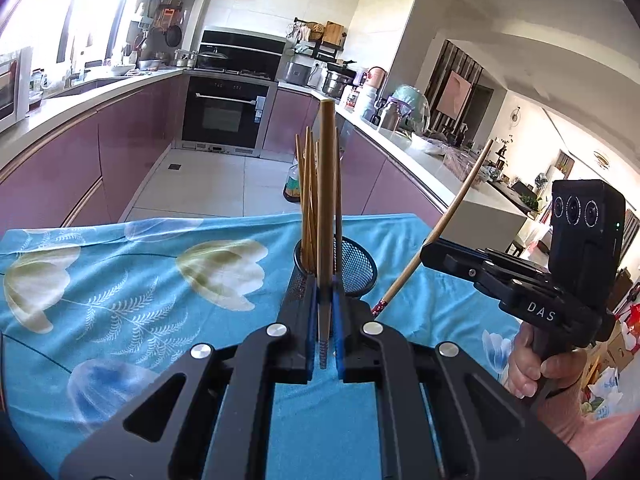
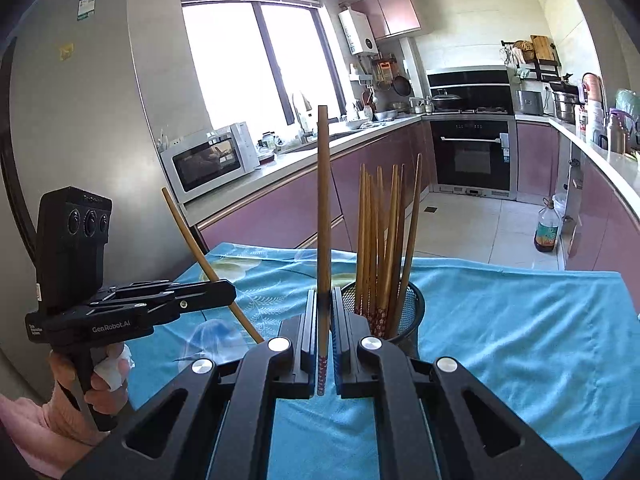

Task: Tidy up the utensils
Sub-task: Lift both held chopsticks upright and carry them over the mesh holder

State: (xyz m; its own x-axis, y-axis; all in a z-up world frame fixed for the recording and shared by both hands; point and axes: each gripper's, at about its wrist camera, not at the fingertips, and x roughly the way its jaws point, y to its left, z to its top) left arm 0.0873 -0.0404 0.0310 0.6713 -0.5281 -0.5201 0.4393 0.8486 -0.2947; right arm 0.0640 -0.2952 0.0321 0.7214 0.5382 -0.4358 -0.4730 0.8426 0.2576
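A black mesh holder (image 1: 358,270) stands on the blue flowered cloth (image 1: 120,280) with several wooden chopsticks (image 1: 307,200) upright in it. My left gripper (image 1: 325,286) is shut on one chopstick (image 1: 326,184), held upright just in front of the holder. To the right, my right gripper (image 1: 427,251) grips another chopstick (image 1: 456,210), tilted. In the right wrist view my right gripper (image 2: 323,298) is shut on its chopstick (image 2: 323,200), left of the holder (image 2: 414,312) and its chopsticks (image 2: 380,240). My left gripper (image 2: 231,293) holds its slanted chopstick (image 2: 200,248) further left.
The cloth-covered table (image 2: 520,340) ends at a tiled kitchen floor. An oil bottle (image 2: 546,232) stands on the floor by the purple cabinets. A microwave (image 2: 208,160) sits on the left counter, an oven (image 2: 472,156) at the back, a fridge (image 2: 80,120) to the left.
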